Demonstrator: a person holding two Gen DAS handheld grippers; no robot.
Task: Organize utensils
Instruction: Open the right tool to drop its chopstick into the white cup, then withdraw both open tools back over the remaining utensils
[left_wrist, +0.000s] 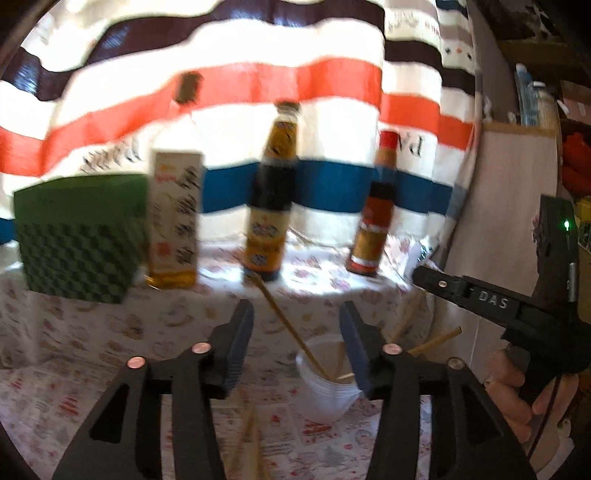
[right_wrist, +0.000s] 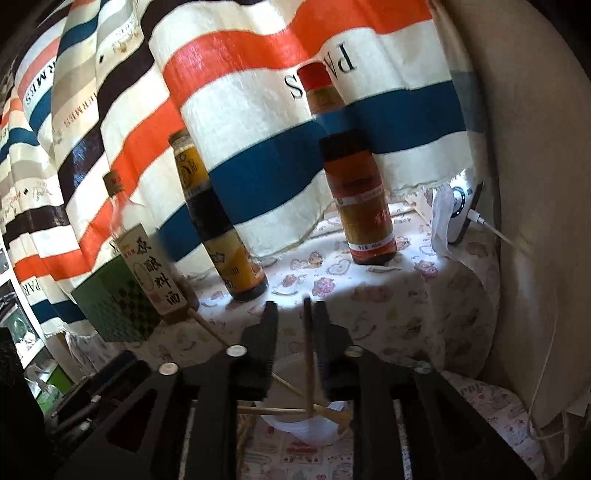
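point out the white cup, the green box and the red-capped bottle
white cup (left_wrist: 325, 391), left wrist view, on its front wall
green box (left_wrist: 79, 236), left wrist view, on its checkered front face
red-capped bottle (right_wrist: 364, 206), right wrist view, on its label

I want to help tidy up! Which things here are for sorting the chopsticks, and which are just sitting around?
For the job:
- chopsticks
- white cup that holds them
- left claw, open
- right claw, a chopstick between its fingers

Just sitting around:
- green box
- three sauce bottles
- striped curtain
- white gadget with a cable
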